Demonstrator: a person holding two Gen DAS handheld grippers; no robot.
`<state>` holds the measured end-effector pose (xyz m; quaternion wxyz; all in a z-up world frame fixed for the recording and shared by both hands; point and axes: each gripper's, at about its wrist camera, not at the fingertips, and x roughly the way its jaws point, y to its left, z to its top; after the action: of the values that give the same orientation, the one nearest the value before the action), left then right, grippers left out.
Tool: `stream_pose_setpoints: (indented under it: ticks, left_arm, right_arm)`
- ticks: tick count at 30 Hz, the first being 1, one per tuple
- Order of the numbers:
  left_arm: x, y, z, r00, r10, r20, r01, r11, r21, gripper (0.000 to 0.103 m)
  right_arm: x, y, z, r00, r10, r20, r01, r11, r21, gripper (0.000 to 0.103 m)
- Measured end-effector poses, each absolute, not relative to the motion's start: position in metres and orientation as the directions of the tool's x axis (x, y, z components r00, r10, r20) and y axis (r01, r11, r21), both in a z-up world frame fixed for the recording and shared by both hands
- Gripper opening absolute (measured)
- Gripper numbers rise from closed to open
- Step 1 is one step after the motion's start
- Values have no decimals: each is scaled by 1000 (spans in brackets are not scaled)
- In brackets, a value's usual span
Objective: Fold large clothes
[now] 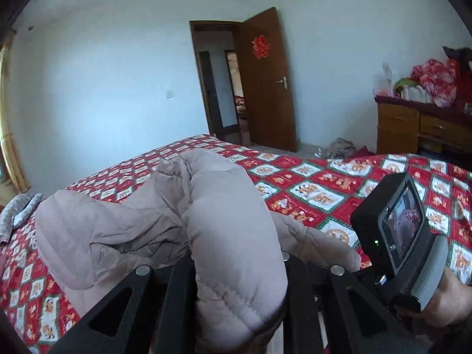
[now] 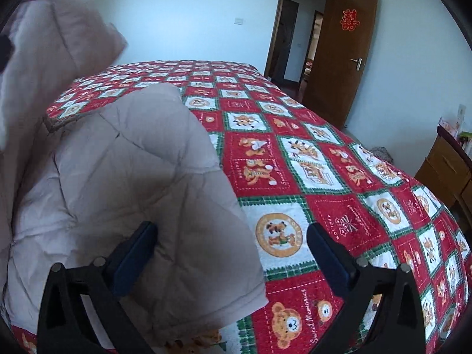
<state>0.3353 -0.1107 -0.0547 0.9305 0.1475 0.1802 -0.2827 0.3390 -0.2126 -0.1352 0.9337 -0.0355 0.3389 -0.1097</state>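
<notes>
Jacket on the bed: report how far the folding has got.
Done: nothing looks finished; the jacket lies puffed and crumpled on the bedspread, with no flat fold visible.
In hand: the left gripper is shut on a padded part of it, raised off the bed. The right gripper is open, with the jacket's edge between its fingers.
Left: lay it flat, fold it, smooth it.

Door [image 2: 339,59]: red paper double-happiness sign [image 2: 350,20], character 囍, stuck on upper panel; same sign seen from left wrist view.

Bedspread [image 2: 339,206]: red square with bear has script "Sweet Memories" [image 2: 306,314] along its edge. Other squares carry small stitched lettering, too small to read.

Screen on right gripper's back: no legible text.
</notes>
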Motion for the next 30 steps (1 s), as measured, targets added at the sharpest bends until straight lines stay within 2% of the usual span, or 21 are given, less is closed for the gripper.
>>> stream_pose_setpoints:
  ticks: [3,6,8,10,13,23,27,30]
  left_arm:
    - [345,-134,-78,764,-433,-479,586,777,231,18]
    - [351,-145,-91,763,-410,-499,585,767,263,23]
    - [352,-145,-94,762,-412,-499,585,768,259,32]
    - [352,-147,-94,755,-421,-502,595,762,255,56]
    - [351,-151,-95,764,-418,-491,593,754,281,74]
    - [353,-153,-92,774,-410,-482,581,762,285,75]
    - [323,-144,-55,833,-423,-358,536,779,326,75]
    - [309,-100,-20,901,-364,-236,418,873,252,85]
  right_arm:
    - [339,-215,-141,746,-225,-627,178,974,-139,103]
    - [338,-219,-145,747,-211,-630,177,977,-117,103]
    - [339,-218,-148,748,-210,-629,176,977,-116,103]
    - [339,-218,-151,748,-208,-630,178,978,-112,103]
    - [339,-219,-153,748,-206,-630,178,978,-108,103]
    - [334,-227,-150,756,-181,-629,184,981,-61,103]
    - [338,-224,-153,754,-184,-630,178,981,-74,103]
    - [339,-224,-155,756,-183,-628,177,982,-74,103]
